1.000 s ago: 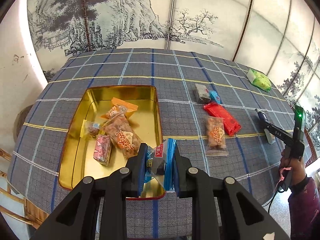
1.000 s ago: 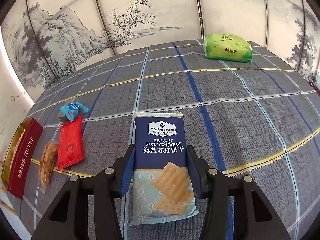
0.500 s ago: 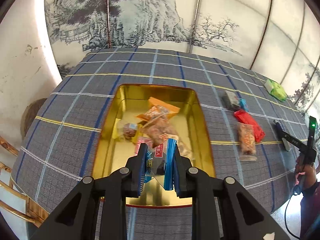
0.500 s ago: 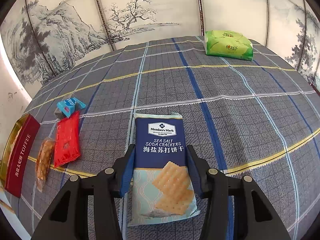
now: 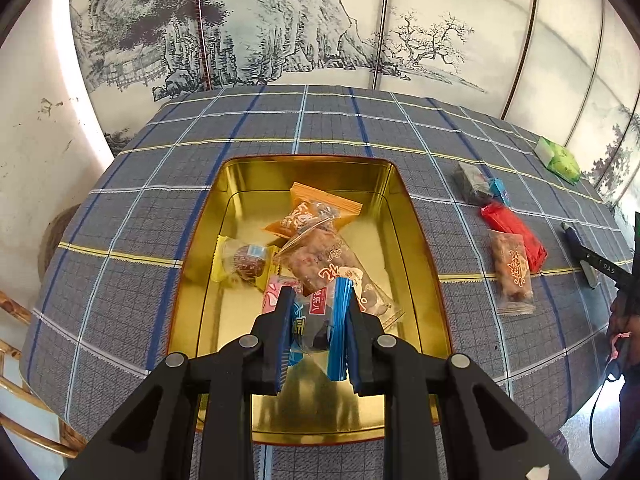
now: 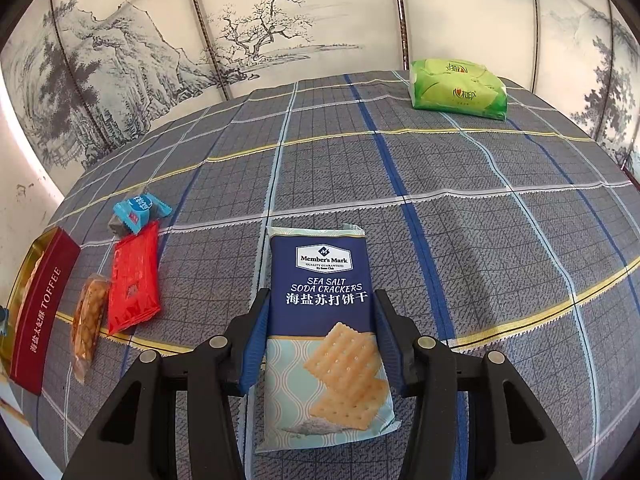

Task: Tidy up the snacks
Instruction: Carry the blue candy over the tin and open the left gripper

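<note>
The left gripper (image 5: 316, 332) clamps a small blue-wrapped snack (image 5: 320, 324) directly above the open gold metal tin (image 5: 416, 240). The right gripper (image 6: 320, 340) is closed on a navy soda cracker packet (image 6: 324, 320) lying on the plaid tabletop (image 6: 480, 220), with a red packet (image 6: 134, 280) to its left.

Plaid tablecloth (image 6: 460, 184) over table; ink-landscape folding screen (image 6: 248, 32) behind; bamboo chair (image 5: 24, 364) at left edge.
</note>
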A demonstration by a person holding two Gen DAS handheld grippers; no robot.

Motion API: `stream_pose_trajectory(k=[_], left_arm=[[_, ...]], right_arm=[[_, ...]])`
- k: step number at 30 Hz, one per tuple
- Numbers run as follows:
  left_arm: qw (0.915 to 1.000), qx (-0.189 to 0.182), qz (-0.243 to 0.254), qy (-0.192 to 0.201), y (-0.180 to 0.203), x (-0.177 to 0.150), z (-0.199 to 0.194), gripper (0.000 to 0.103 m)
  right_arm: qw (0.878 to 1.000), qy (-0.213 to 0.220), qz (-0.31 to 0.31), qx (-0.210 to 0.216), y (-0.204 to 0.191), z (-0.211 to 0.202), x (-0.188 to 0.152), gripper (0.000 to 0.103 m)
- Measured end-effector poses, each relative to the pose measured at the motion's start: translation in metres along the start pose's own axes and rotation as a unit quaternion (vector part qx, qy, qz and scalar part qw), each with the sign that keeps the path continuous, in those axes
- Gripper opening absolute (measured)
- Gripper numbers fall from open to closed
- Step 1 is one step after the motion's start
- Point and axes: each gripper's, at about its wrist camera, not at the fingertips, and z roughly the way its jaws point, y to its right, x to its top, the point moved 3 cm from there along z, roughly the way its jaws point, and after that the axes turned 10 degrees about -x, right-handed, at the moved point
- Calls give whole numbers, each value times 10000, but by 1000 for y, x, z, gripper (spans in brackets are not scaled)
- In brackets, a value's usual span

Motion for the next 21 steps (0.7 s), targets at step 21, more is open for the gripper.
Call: stream_pose_trajectory(k=[21], left_arm=[[9998, 92, 22, 173, -1, -1, 1, 56]], right_arm=[[10000, -4, -32, -27, 0, 2, -1, 50]])
